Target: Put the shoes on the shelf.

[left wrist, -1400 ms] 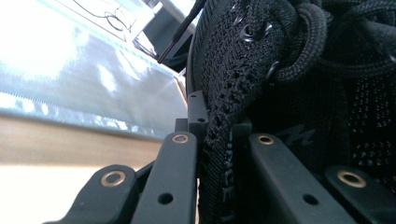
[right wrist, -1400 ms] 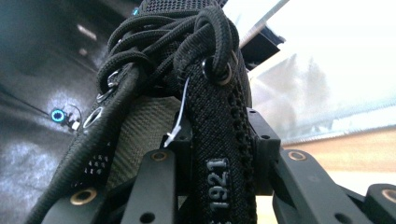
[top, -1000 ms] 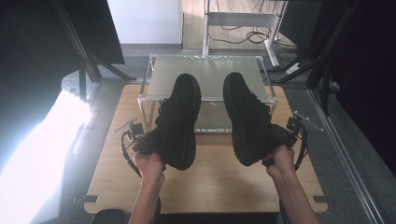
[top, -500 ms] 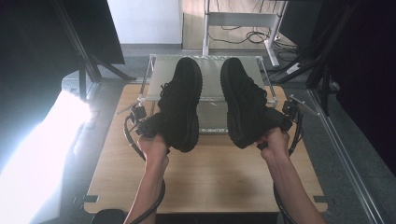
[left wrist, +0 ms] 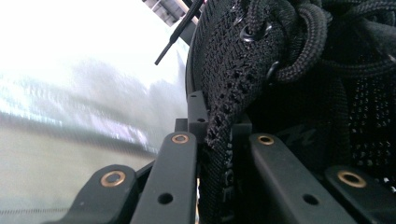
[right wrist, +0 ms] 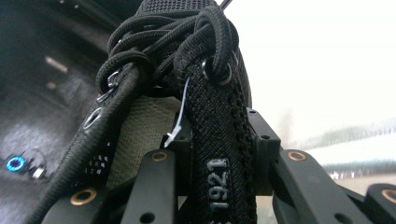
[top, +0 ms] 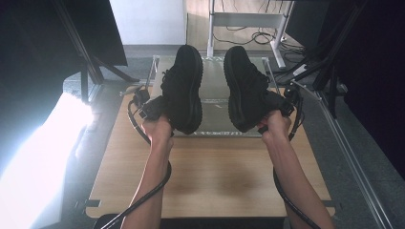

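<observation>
Shoes: two black lace-up shoes, the left shoe (top: 184, 88) and the right shoe (top: 244, 88), both lifted clear of the wooden table (top: 215, 176) and hanging over the clear tray (top: 212, 102) at its far edge, toes pointing away from me.
Left gripper (top: 154, 109): my jaws are pinched tight on the knit collar edge of the left shoe (left wrist: 224, 102), beside the top eyelet, so the shoe hangs from that strip.
Right gripper (top: 282, 106): closed hard on the collar strip of the right shoe (right wrist: 219, 154), the strip printed 1921, just under the knotted laces (right wrist: 187, 42).
Why held this way: I judge the collar is the one thin, firm edge my jaws can bite, and gripping both at the heel end keeps the pair side by side and level.
Soles: turned away from the high view, so I cannot tell their state.
Jaw tips: buried in fabric in both gripper views.
Tray contents: hidden behind the shoes, hard to make out.
Left of the table: washed out by glare.
</observation>
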`<state>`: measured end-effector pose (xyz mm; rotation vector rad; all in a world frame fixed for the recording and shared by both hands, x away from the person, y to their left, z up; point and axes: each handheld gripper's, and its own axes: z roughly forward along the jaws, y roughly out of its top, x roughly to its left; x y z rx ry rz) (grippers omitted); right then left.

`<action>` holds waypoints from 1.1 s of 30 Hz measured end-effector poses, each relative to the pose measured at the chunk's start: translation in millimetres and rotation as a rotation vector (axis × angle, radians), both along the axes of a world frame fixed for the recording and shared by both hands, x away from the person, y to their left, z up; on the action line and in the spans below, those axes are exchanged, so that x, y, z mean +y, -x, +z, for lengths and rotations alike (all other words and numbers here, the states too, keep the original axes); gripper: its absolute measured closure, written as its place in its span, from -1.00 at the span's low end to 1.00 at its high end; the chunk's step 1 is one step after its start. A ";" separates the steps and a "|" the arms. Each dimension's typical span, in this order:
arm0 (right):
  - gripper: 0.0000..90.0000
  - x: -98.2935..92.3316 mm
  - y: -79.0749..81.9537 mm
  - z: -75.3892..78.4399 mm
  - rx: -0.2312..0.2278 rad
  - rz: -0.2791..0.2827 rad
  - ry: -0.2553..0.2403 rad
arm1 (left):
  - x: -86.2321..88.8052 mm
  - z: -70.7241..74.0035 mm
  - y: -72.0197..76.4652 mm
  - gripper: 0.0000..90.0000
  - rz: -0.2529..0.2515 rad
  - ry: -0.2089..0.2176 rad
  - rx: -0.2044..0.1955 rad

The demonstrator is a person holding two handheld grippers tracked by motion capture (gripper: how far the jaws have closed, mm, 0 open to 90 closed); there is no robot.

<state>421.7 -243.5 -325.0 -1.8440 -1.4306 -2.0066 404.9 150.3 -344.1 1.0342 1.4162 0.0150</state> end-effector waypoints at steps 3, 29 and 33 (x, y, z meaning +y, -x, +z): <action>0.55 0.6 -9.3 1.2 0.014 -0.015 -0.004 | 0.5 2.9 -10.7 0.88 0.016 0.001 0.020; 0.54 19.4 -75.1 -4.9 0.112 -0.076 0.058 | -10.5 10.1 -70.2 0.88 0.052 -0.068 0.166; 0.54 19.3 -78.0 -6.9 0.120 -0.080 0.064 | -9.7 11.0 -74.9 0.87 0.058 -0.060 0.190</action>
